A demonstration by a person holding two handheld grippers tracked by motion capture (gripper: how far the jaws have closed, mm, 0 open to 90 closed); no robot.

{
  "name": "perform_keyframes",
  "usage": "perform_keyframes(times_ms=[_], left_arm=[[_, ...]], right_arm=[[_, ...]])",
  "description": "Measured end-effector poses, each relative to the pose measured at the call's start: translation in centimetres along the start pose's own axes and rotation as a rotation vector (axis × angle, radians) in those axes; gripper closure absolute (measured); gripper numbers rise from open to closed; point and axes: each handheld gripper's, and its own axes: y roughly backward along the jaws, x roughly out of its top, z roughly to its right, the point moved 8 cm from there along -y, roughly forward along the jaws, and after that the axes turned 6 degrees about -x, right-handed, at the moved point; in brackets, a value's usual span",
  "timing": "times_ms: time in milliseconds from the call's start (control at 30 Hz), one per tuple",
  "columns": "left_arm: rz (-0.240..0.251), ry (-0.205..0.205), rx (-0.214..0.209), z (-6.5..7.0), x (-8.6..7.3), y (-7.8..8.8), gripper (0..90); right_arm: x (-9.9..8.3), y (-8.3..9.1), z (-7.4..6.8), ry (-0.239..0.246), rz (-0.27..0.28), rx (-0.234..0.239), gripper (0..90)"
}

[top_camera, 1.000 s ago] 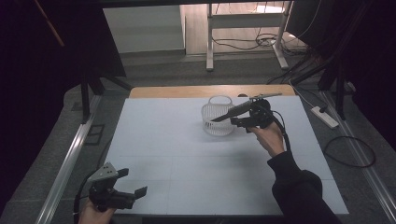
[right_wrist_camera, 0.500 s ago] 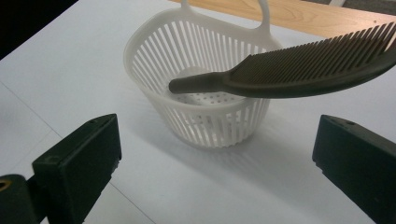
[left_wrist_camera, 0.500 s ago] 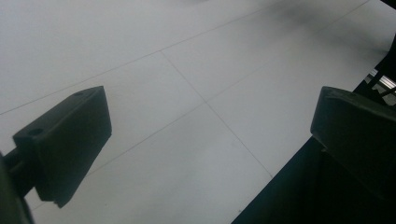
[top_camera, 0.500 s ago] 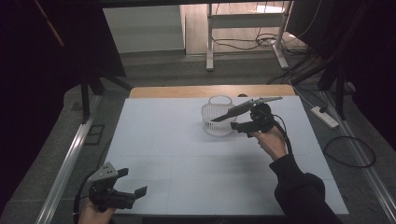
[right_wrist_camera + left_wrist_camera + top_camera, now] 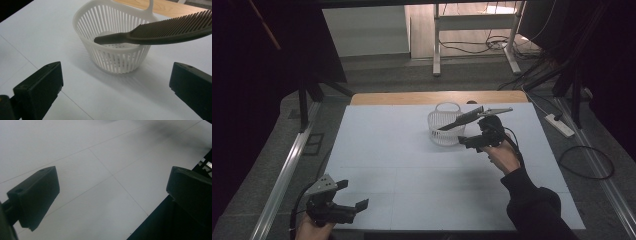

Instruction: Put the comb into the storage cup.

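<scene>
White desk [image 5: 412, 165] mostly bare, open room left and near. Comb [image 5: 460, 120] across basket [image 5: 445, 131] rim, far right. Right gripper [image 5: 472, 142] fingers just opening, apart, nothing between; left gripper [image 5: 348, 204] fingers apart at near edge.

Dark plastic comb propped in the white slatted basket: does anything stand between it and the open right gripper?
Nothing visible does. The dark plastic comb rests across the white slatted basket rim; ahead of the right gripper lies bare white tabletop.

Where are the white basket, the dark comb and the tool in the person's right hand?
white basket [image 5: 112, 62], right gripper view, on its slatted front wall.
dark comb [image 5: 160, 33], right gripper view, on its spine, lying across the basket rim.
right tool [image 5: 472, 142], high view, between its open jaws.
</scene>
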Motion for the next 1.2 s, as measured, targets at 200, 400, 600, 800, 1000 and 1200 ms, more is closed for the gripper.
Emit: perform_keyframes(times_ms=[200,400,600,800,1000,1200], left_arm=[[-0.001,-0.002,0.000,0.0,0.0,0.0,0.0],[-0.004,-0.008,-0.001,0.1,0.0,0.0,0.0],[-0.002,-0.009,-0.004,0.1,0.0,0.0,0.0],[-0.001,-0.012,-0.005,0.1,0.0,0.0,0.0],[-0.001,-0.014,0.001,0.1,0.0,0.0,0.0],[0.000,-0.015,0.003,0.1,0.0,0.0,0.0]], right_arm=[[-0.2,0.6,-0.3,0.013,0.012,0.014,0.0],[-0.7,1.1,-0.5,0.046,0.011,0.006,0.0],[-1.0,1.7,-0.7,0.055,0.006,0.004,0.0],[-1.2,2.3,-0.8,0.054,0.017,0.013,0.0],[-1.5,2.8,-1.2,0.060,0.027,0.032,0.0],[-2.1,3.3,-1.2,0.068,0.027,0.026,0.0]])
